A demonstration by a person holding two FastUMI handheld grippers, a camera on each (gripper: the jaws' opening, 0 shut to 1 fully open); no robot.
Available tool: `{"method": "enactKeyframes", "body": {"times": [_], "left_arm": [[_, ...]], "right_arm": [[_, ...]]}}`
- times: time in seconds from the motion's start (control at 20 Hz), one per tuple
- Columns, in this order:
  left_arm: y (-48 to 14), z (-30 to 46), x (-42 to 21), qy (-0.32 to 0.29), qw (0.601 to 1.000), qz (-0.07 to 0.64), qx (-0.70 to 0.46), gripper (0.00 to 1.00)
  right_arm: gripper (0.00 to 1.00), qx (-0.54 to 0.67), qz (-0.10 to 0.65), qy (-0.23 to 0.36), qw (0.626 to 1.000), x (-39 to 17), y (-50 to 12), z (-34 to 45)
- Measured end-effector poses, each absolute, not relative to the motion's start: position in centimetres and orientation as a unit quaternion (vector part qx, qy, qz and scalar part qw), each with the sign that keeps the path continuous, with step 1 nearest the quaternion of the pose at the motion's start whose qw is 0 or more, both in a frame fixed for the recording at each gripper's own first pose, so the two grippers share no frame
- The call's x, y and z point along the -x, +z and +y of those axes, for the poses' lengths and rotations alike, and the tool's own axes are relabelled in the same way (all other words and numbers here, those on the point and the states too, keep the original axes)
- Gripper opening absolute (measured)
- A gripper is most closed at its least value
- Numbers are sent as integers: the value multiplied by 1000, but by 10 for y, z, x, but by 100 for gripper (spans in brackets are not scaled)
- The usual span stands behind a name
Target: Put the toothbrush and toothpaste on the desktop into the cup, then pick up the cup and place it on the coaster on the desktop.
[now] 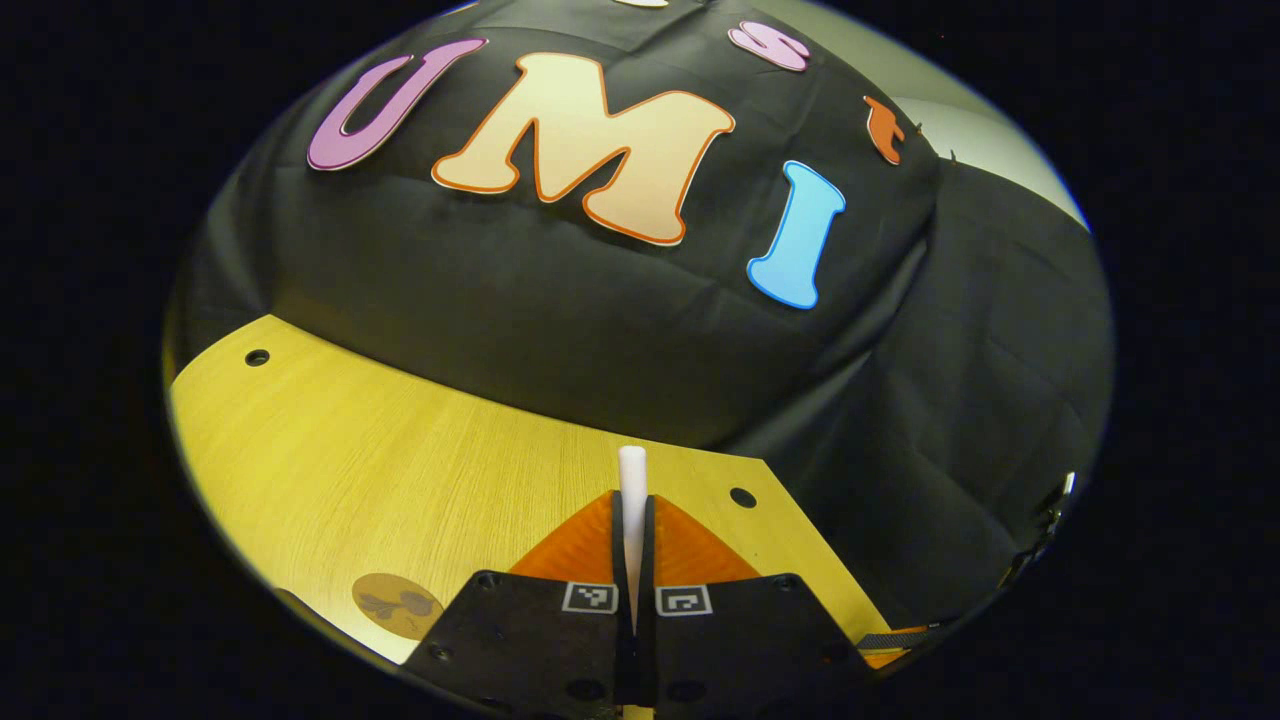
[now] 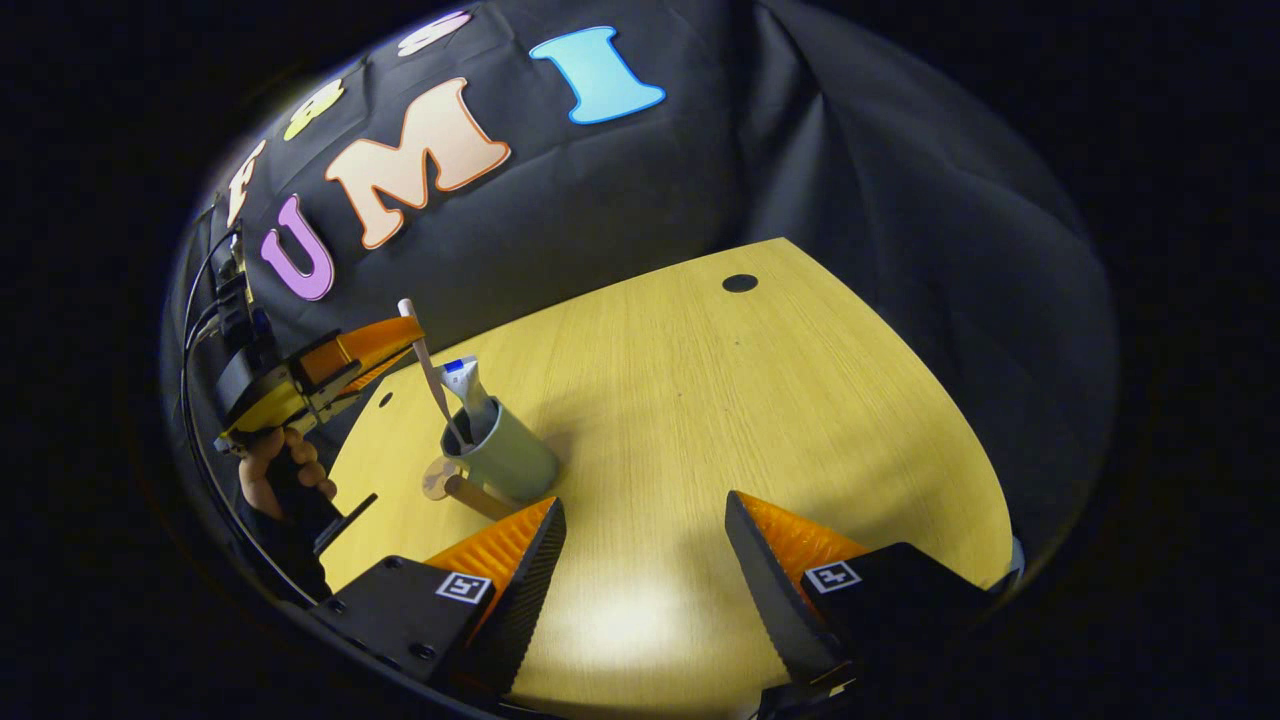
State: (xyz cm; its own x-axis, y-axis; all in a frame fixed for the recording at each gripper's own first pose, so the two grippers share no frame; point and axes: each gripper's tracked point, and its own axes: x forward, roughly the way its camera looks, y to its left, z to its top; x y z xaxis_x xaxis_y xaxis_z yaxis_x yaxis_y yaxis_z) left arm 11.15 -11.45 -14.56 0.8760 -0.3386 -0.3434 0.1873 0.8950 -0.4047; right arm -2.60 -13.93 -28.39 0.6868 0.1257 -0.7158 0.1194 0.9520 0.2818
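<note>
A: Start at the left of the right gripper view. What is there?
B: A hand (image 2: 285,475) holds the left tool (image 2: 405,335) at the left edge of the frame. Its fingers are pressed onto the white toothbrush (image 2: 428,365), which slants down into the green cup (image 2: 505,455).

A: And what is in the cup?
B: The lower end of the toothbrush sits inside it, beside the toothpaste (image 2: 468,385), which stands up out of the rim with its blue end on top. The cup stands on the wooden table (image 2: 760,400), left of centre.

A: The coaster?
B: A round brown coaster (image 2: 438,478) lies just left of the cup's foot, partly hidden by it. I cannot tell whether they touch.

A: Further right?
B: The right tool (image 2: 645,545) is at the bottom centre, its fingers spread wide over bare table, with nothing between them.

A: And the left gripper view?
B: At lower left the coaster (image 1: 397,604) lies on the table (image 1: 400,470). At bottom centre the left tool (image 1: 633,525) pinches the toothbrush (image 1: 632,480), whose white end pokes up past the fingertips.
</note>
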Motion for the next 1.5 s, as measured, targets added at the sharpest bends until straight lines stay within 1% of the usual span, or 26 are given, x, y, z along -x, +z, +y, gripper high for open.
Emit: {"method": "enactKeyframes", "body": {"times": [0.25,0.35,0.55,0.6,0.75,0.8,0.85,0.95,1.2,1.5], "left_arm": [[-149,-116,-81,-137,955,218,146,2],[-159,-117,-69,-136,953,231,144,2],[-172,-114,-47,-139,944,255,156,5],[-172,-112,-45,-142,943,255,158,15],[-173,-86,-37,-130,950,254,129,78],[-171,-75,-33,-125,952,253,114,99],[-171,-62,-31,-119,956,249,100,97],[-171,-34,-26,-105,960,246,84,95],[-175,37,-5,-61,964,250,61,95],[-180,110,20,-6,965,256,55,95]], "right_arm": [[98,-159,407,47,898,15,-288,-114],[98,-161,416,66,893,12,-291,-103],[98,-152,440,108,878,12,-294,-75],[99,-148,449,116,873,11,-294,-68],[98,-148,478,127,857,9,-294,-43],[94,-151,486,129,851,6,-295,-34],[99,-150,492,130,847,3,-294,-27],[99,-138,499,132,845,-6,-291,-14],[98,-107,533,129,830,-23,-300,17],[99,-51,595,118,793,-29,-340,37]]}}
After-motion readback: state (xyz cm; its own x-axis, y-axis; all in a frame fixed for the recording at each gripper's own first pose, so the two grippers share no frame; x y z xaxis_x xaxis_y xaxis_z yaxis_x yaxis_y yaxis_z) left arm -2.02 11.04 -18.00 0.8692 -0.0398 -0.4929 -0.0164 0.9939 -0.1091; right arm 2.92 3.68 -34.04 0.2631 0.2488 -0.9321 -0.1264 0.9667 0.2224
